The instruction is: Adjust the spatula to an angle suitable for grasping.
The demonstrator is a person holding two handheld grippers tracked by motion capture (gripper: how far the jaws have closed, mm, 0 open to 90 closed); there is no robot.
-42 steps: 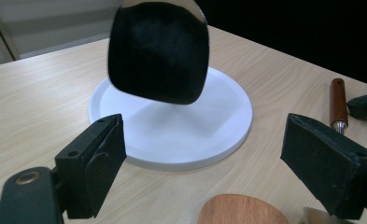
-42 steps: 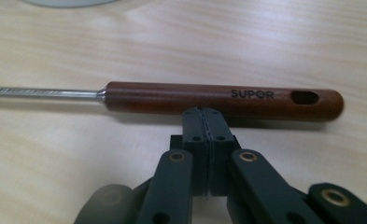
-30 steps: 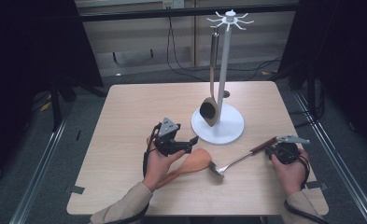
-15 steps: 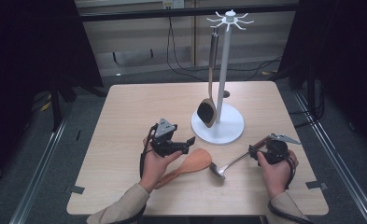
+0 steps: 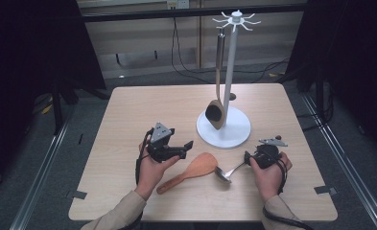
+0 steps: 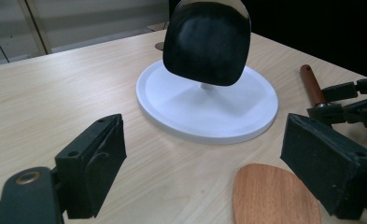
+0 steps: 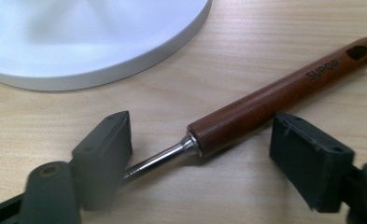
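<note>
right gripper (image 7: pixel 200 158): jaws wide, just been opening; ladle handle lies between them on the table, pads not pressing it
left gripper (image 6: pixel 218 158): jaws wide, nothing between them; hovers left of the spatula
ladle (image 5: pixel 229 171): metal, wooden handle; lies near right of the table, bowl pointing left, next to the spatula blade
ladle handle (image 7: pixel 284 93): reads "SUPOR"; hanging slot at the far end; the left pad covers part of the metal shaft
wooden spatula (image 5: pixel 188 171): flat on the table between the two hands; in the left gripper view only its blade tip (image 6: pixel 277 196) shows, cut by the bottom edge
rack (image 5: pixel 229 72): white pole stand on a round base (image 6: pixel 209 107), far of the grippers; base cut off at the top in the right gripper view
hung utensil (image 5: pixel 216 114): dark-headed spoon on a rack hook; in the left gripper view its head (image 6: pixel 207 39) hides the pole, top cropped
table (image 5: pixel 143 110): light wood
</note>
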